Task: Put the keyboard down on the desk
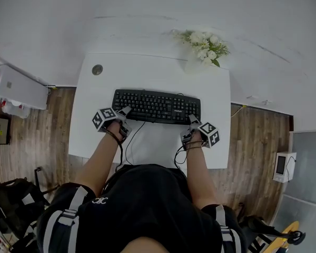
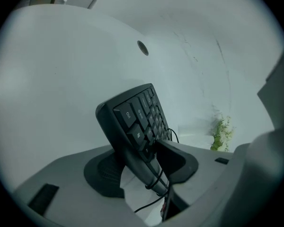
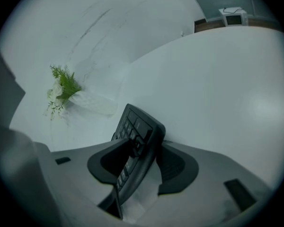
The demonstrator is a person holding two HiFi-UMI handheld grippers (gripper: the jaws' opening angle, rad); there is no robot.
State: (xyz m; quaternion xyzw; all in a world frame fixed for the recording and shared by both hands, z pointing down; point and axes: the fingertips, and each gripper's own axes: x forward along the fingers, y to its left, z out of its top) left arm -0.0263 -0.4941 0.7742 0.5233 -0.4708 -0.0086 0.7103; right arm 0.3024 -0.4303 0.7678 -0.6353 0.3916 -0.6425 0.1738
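**Desk**: white and mostly bare. It carries the keyboard, with flowers at its far edge.

**Keyboard**: black and full-width. It lies across the middle of the desk with its long side toward the person, and it appears to rest flat on the surface.

- Handling: expect a rigid plastic body, fairly light for its length, with smooth edges that could slip under a light grip.
- Keycaps are the delicate part, so avoid pinching across them.
- Take hold at the two near corners, one gripper per end, so the long body stays level and cannot pivot.

**Arms**: both forearms reach forward from the body, roughly parallel. One arm goes to each near corner of the keyboard.

**Left gripper**: set at the near left corner.

- Jaws stand apart and straddle the keyboard's edge.
- The pads are not clamped. Bare desk shows between one pad and the keyboard.

**Right gripper**: set at the near right corner in the same state. The corner sits between the parted jaws, with a gap on one side.

**Cable**: runs from the keyboard back toward the person, past the left gripper. Keep the jaws clear of it when backing away.
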